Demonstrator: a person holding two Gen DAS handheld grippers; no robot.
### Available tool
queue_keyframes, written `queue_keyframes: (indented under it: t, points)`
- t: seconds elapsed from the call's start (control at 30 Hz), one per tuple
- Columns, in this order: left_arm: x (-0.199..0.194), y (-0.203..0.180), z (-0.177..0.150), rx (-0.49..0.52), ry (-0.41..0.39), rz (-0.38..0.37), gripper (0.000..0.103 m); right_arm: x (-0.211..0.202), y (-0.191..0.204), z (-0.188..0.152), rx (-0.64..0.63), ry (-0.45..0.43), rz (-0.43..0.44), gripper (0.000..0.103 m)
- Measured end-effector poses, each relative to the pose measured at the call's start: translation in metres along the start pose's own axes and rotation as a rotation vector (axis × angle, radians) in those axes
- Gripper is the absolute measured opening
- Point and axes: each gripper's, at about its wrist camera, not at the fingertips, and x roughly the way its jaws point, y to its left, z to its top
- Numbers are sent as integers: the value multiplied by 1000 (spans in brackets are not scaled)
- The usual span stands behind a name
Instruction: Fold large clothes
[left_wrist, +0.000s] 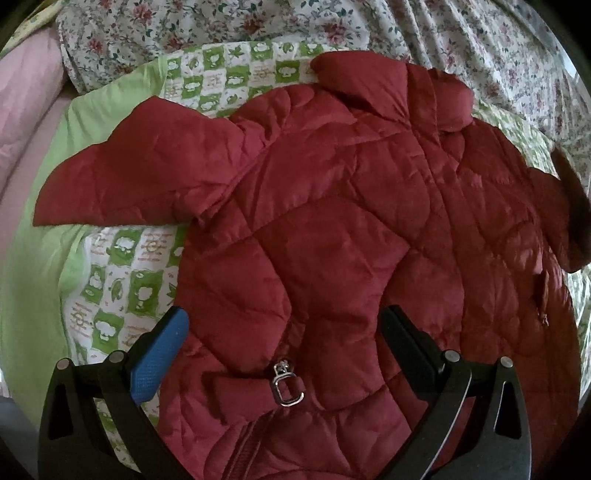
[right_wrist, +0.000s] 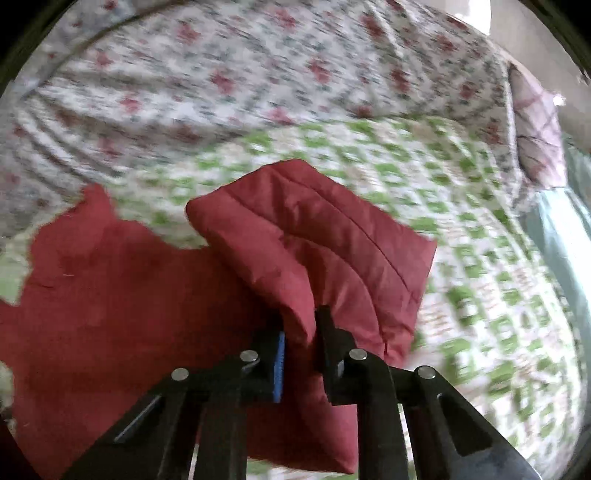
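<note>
A dark red quilted jacket (left_wrist: 332, 221) lies spread on a bed, collar away from me, one sleeve (left_wrist: 140, 177) stretched out to the left. A silver buckle strap (left_wrist: 284, 384) sits near its lower front. My left gripper (left_wrist: 284, 325) is open and hovers over the jacket's lower body, touching nothing that I can see. In the right wrist view my right gripper (right_wrist: 299, 332) is shut on the other sleeve (right_wrist: 325, 236) and holds it lifted off the bed, with the jacket body (right_wrist: 110, 295) to the left. That view is blurred.
The jacket rests on a green and white checked quilt (left_wrist: 110, 295). A floral sheet (left_wrist: 480, 44) covers the far side of the bed. A pink pillow (left_wrist: 26, 103) lies at the far left, and a pale pink cushion (right_wrist: 535, 129) at the right.
</note>
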Motion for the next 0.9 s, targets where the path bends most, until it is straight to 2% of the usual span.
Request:
queue_keyframes:
  t: [0.1, 0.23, 0.33, 0.43, 0.7, 0.9]
  points:
    - [-1, -3, -2, 6, -4, -2, 103, -17, 41, -4, -30, -13, 146, 14]
    - [-5, -3, -3, 4, -13, -12, 103, -23, 103, -14, -93, 19, 314, 14]
    - [-5, 1, -2, -6, -16, -23, 103, -21, 148, -27, -151, 52, 386, 14]
    - [-2, 7, -1, -19, -4, -36, 103, -15, 186, -41, -207, 84, 435, 14]
    - [8, 22, 11, -72, 25, -108, 103, 10, 255, -80, -333, 170, 515, 14]
    - [9, 35, 40, -132, 41, -177, 103, 21, 282, -100, -397, 209, 549, 16]
